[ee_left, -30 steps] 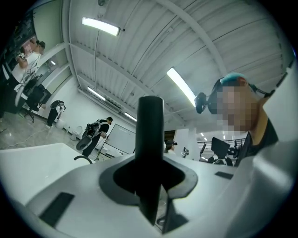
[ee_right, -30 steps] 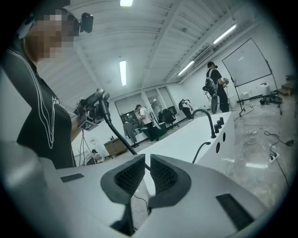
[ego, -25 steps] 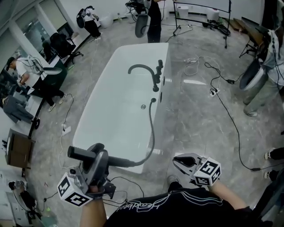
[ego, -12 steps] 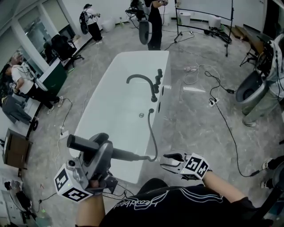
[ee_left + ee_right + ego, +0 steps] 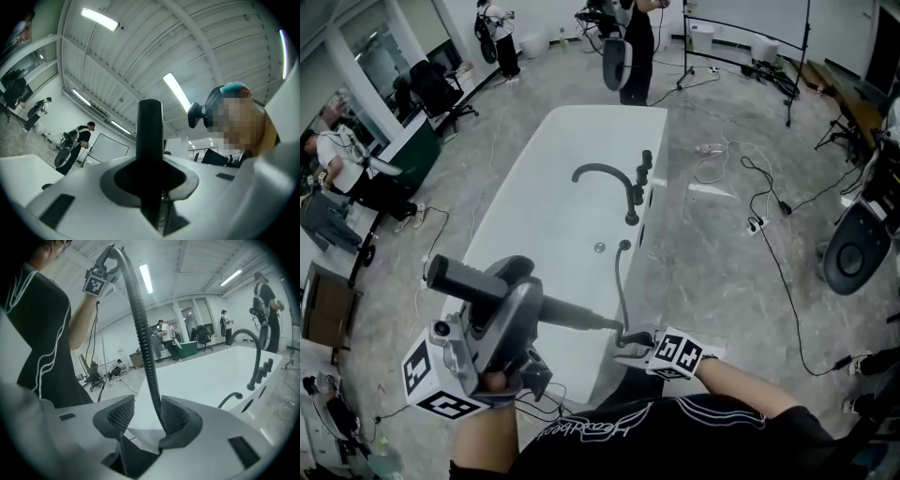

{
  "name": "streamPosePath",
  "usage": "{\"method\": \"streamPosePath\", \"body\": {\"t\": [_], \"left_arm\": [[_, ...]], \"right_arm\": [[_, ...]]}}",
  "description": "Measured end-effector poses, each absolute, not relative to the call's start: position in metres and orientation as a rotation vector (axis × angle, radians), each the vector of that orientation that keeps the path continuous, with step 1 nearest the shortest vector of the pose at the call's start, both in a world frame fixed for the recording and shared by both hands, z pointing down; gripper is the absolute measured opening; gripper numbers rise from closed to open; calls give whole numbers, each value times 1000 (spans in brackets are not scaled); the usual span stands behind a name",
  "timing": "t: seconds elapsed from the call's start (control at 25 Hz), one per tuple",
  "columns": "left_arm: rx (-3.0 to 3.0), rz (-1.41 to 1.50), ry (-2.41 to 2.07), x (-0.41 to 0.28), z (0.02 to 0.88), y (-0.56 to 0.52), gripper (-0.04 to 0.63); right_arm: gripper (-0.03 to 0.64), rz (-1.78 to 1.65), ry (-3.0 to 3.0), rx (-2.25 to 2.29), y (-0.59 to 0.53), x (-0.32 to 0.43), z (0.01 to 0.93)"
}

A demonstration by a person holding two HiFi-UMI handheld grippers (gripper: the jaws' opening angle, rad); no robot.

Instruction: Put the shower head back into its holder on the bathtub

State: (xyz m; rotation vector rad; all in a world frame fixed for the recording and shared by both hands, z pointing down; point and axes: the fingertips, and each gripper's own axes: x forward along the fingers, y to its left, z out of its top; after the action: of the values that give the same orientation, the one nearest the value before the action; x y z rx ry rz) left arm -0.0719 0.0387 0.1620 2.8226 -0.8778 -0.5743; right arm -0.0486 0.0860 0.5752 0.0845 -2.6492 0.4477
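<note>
- While the shower head [image 5: 464, 278] is up in the air and not docked, the white bathtub [image 5: 525, 225] just waits; task looks mid-way at best.
- hose [image 5: 621, 281] starts at the bathtub's right rim by the fittings, follows that rim to the near end, then joins the shower head.
- shower head hangs over the near end of the bathtub, above the rim and roughly level, with its head end past the bathtub's left side.
- left gripper [image 5: 517, 305] is clamped on the shower head's black handle, which fills the gap between its jaws in the left gripper view.
- right gripper [image 5: 630, 342] is at the bathtub's near right corner. Its jaws have just been opening and stand spread. The hose passes between them, leaning on one pad, not pinched.
- curved tap [image 5: 609, 178] and small black fittings [image 5: 643, 169] stand on the bathtub's far right rim; can't tell which one is the holder.
- left to do, my guess: carry the shower head to that far right rim, seat it, let go. None of it done yet.
</note>
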Motion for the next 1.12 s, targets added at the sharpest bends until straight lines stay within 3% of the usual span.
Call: {"method": "streamPosePath", "body": {"t": [0.08, 0.16, 0.56, 1.12], "left_arm": [[2829, -546, -917, -77, 164, 18, 101], [2827, -495, -973, -85, 173, -3, 101], [2702, -459, -1047, -125, 187, -124, 100], [2665, -368, -1104, -141, 226, -162, 97]], "right_arm": [[160, 489, -2651, 107, 73, -48, 580], [66, 553, -2659, 147, 57, -41, 581], [60, 675, -2674, 240, -21, -29, 553], [54, 865, -2903, 451, -56, 12, 474]]}}
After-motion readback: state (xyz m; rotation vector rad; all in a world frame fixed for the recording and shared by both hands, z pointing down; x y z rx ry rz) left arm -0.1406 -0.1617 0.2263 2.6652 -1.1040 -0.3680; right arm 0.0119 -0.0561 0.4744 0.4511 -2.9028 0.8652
